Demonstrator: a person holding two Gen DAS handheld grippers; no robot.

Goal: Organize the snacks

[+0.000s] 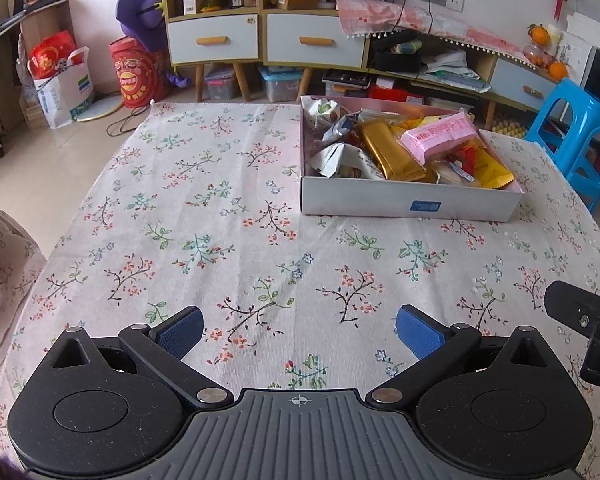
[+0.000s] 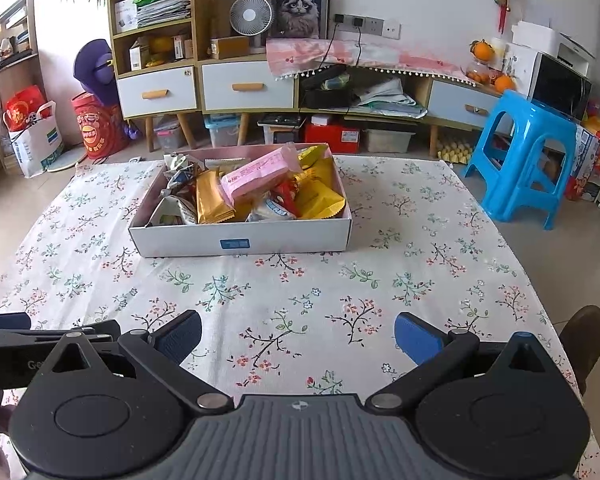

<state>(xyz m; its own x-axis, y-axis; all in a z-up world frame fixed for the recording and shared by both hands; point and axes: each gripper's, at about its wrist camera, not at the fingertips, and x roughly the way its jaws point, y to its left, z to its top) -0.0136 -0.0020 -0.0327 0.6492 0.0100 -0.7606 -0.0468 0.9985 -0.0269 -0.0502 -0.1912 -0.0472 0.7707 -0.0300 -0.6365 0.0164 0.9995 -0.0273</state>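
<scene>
So, starting over at the left: left gripper [image 1: 299,334] hovering low over the floral tablecloth [image 1: 204,216], jaws spread wide, nothing between the blue pads [image 1: 182,330]. Same story to the right, right gripper [image 2: 298,336] gaping wide and empty too, parked near the table's near edge.

Snack box [image 1: 410,205] sitting at about 1 o'clock from the left wrist view, and around 11 to 12 o'clock from the right one, well apart from both grippers. Piled full: gold packet [image 2: 212,200] toward the left, pink packet [image 2: 260,176] lying tilted on top in the middle, yellow packet [image 2: 320,200] at the right, plus some white-green wrappers [image 1: 340,160] crumpled at the far left.

Handling guess: all light, crinkly foil or plastic, probably slippery and easy to crush if pinched hard. Pink one looks like the easy grab, sitting highest and loose, best pinched across its short width near an end. Gold one stiffer-looking, flat, so probably a pinch on the raised end. Box itself only thin cardboard, likely to slide if nudged.

Room-wise: loads of bare cloth from 9 to 12 o'clock left of the box, good spot for sorting. Less space right of it before the table edge, with a blue stool [image 2: 528,152] beyond. Box walls low, so a dip in from above looks fine.
</scene>
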